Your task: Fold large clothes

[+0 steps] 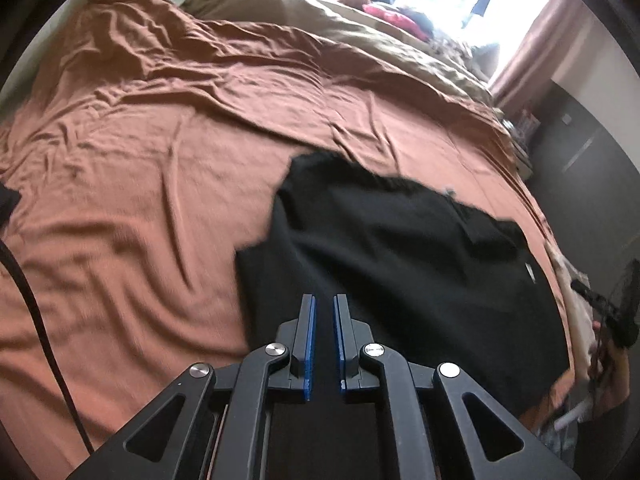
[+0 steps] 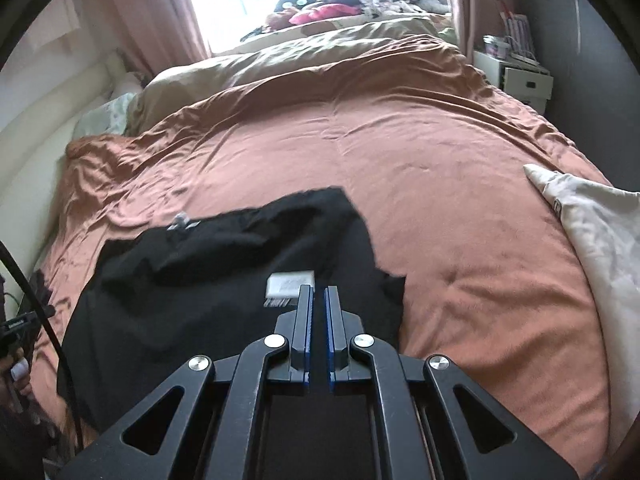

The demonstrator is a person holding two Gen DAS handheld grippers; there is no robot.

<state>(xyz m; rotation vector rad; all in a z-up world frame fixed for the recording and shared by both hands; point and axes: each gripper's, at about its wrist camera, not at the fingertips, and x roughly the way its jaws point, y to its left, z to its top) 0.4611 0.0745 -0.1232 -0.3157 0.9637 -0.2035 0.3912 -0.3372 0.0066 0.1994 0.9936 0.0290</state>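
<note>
Above the crumpled black cloth garment (image 1: 400,248) on the rust-brown bed sheet (image 1: 160,160), both tongs hang empty: left tongs (image 1: 324,300) slightly parted, right tongs (image 2: 319,290) nearly pressed together.

One black garment (image 2: 224,292) lies on one bed (image 2: 440,200). One white label (image 2: 290,282) shows on it. One pale cloth (image 2: 592,232) sits at the bed's edge. Two grippers appear: left (image 1: 324,300), right (image 2: 318,290). One white nightstand (image 2: 520,78) stands beyond.

Left tool (image 1: 324,300) nearly closed, right tool (image 2: 319,291) closed
</note>
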